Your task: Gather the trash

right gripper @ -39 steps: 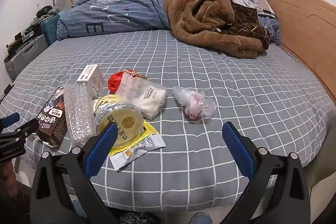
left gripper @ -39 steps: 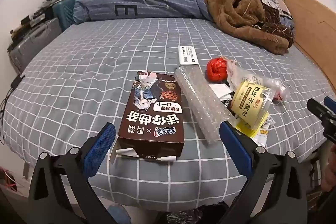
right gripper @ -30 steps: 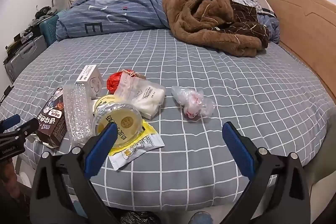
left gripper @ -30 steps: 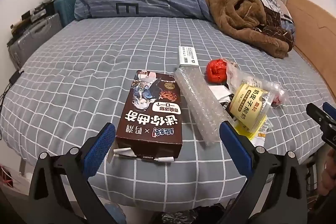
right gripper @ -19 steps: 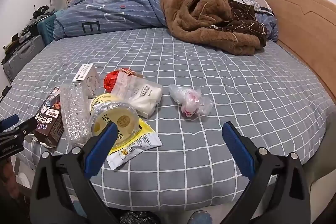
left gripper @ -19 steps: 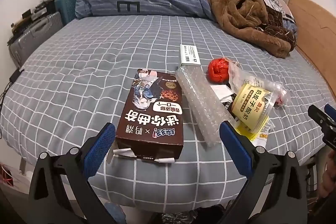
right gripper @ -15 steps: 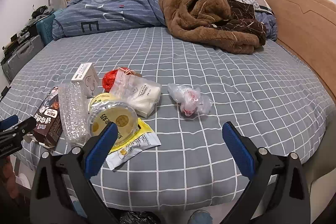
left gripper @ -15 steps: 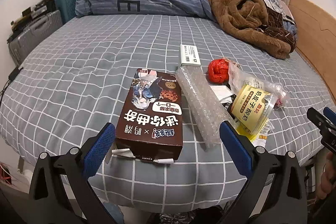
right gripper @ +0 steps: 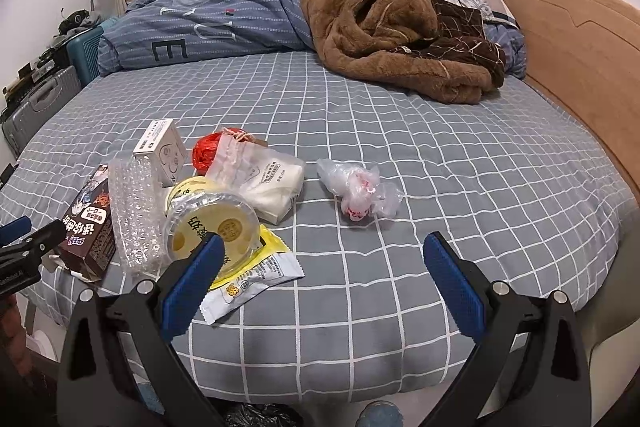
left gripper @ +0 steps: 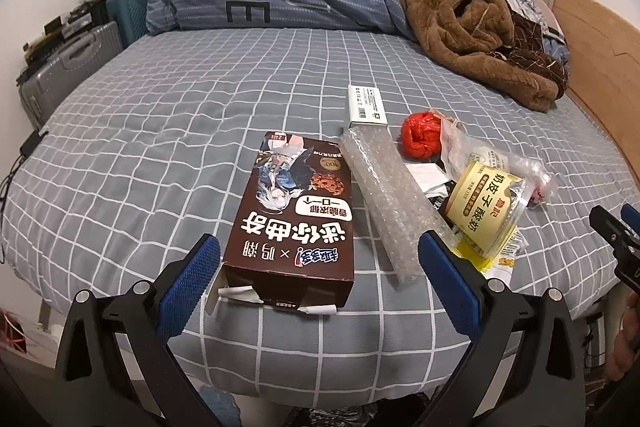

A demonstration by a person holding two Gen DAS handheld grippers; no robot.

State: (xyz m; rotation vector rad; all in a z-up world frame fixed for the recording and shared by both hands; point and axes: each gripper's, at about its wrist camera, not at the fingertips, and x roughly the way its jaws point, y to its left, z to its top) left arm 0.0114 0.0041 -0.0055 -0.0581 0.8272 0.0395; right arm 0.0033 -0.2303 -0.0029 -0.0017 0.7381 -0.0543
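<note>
1. The left gripper (left gripper: 318, 259) hangs with fingers spread wide, empty, above the bed (left gripper: 160, 131) edge.
2. The brown box (left gripper: 296, 215) lies left of the bubble wrap (left gripper: 390, 199).
3. The yogurt cup (right gripper: 212, 223) touches the wrap's right side.
4. The crumpled bag (right gripper: 360, 193) lies apart, right of the cup.
5. The right gripper (right gripper: 320, 259) is also spread wide, empty.

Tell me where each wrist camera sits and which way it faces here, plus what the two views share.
Left wrist: behind the open left gripper at the bed's near edge, facing the brown snack box; the right gripper's tip shows at the right edge.
Right wrist: behind the open right gripper, further right, facing the crumpled plastic bag; the left gripper's tip shows at the left edge.
Shared: snack box, bubble wrap, yellow cup, brown blanket.
</note>
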